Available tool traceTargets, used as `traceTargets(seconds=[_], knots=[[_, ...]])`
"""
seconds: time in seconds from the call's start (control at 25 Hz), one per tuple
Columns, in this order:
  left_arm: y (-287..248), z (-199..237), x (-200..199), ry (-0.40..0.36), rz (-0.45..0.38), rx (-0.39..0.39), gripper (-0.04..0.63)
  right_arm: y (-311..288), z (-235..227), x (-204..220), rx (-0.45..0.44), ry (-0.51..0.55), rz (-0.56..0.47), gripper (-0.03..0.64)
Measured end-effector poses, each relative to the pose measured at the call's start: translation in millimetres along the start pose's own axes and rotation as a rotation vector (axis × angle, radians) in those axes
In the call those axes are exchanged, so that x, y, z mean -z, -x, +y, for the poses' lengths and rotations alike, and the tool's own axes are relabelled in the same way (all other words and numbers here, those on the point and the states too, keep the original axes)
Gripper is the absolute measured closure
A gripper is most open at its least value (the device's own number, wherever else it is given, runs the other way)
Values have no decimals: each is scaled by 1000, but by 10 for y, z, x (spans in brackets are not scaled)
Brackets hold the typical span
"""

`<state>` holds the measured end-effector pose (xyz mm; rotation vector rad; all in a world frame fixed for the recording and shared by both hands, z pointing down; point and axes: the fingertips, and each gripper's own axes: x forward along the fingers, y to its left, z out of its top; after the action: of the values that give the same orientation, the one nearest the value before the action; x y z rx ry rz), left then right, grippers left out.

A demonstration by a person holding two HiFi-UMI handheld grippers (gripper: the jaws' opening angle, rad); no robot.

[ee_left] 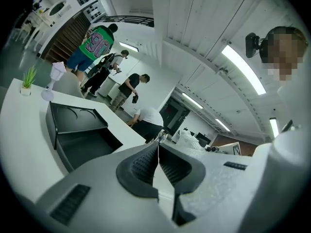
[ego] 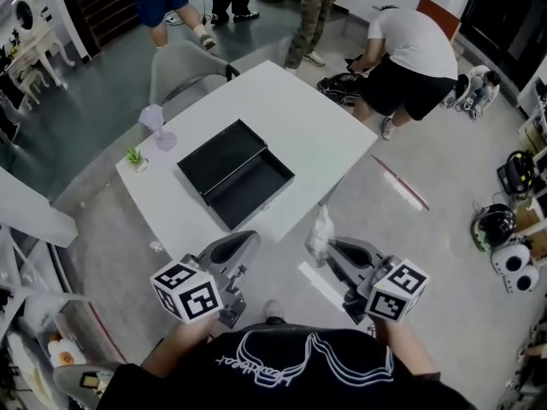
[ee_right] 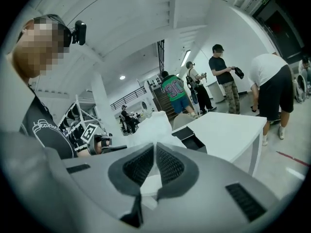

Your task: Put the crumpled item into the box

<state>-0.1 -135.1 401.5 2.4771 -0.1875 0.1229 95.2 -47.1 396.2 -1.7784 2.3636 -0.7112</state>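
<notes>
Right gripper (ego: 330, 248) clamps the crumpled white item (ego: 320, 231) just off the table (ego: 291, 118); left gripper (ego: 248, 243) is closed and empty. Carrying it into the open box (ego: 252, 184) remains.

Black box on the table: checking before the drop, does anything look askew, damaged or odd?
Nothing stands out: the black rectangular box lies open and empty, roughly square with the edges of the white table.
</notes>
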Motion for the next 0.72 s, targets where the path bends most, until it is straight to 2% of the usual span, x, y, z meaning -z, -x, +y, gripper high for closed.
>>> traceTargets(seconds=[0.4, 0.72], knots=[[-139, 356, -238, -18, -7, -47, 588, -559, -178, -175, -51, 64, 44, 600], [-114, 503, -420, -9, -63, -149, 588, -916, -272, -338, -150, 139, 112, 600]])
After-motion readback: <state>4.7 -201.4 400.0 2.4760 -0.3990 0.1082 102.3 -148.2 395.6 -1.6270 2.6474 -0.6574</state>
